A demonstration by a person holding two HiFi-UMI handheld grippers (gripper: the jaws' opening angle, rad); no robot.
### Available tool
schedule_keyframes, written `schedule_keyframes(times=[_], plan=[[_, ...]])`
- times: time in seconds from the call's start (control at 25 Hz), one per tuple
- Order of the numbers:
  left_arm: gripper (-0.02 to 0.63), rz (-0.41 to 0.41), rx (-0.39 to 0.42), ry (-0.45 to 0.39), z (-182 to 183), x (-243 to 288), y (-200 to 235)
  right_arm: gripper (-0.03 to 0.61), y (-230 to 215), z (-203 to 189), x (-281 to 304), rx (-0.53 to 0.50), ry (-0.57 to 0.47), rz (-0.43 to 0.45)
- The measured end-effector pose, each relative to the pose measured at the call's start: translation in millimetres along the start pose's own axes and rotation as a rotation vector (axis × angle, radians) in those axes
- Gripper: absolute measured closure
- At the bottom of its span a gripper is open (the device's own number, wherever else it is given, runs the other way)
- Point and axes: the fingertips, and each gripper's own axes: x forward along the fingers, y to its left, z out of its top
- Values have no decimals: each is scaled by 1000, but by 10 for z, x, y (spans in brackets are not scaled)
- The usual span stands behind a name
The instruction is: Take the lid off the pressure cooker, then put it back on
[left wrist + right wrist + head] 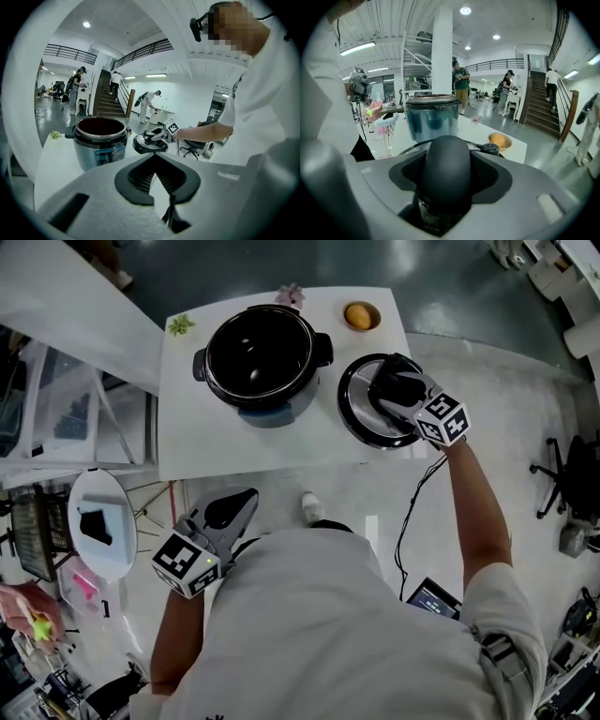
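Off the pot and to its right, low over the square white table (187, 442): round black lid with bright metal rim (354, 423). Not possible to settle from these views whether resting on the surface or just above it. Clamped across the lid's black domed handle (445, 168): right gripper (398, 390), jaws spread wide round the dome, pads pressing on both flanks. Gripped at the centre, presumably, to keep the lid level and balanced. Kept beside the pot and not over it, probably to leave the mouth clear for the return.

Upright and open near the middle of the table: blue-grey steel pressure cooker with black rim and side handles (267, 413), dark inside, apparently empty.

Held low at the person's waist, well off the table: left gripper (230, 512), jaws together at the tips, nothing between them. Parked there, by judgement, as not needed for a one-handed lift.

Removal judged done; refitting not yet done.

Count: one pressure cooker; one lid; two grippers; one table. Along the far edge, well apart from the lid:
- one small tan bowl holding an orange round thing (361, 315), at the right corner
- one green sprig (180, 324), at the left corner
- one pink flower ornament (291, 296), between them
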Motion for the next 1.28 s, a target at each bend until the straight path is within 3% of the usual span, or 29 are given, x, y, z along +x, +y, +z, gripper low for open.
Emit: schedule_keyframes(times=[0.72, 1.28], plan=[[607, 45, -12, 31, 8, 95, 34, 287, -129, -537, 428, 59, 4, -46], [607, 42, -13, 45, 41, 261, 42, 285, -140, -639, 520, 9, -13, -84]])
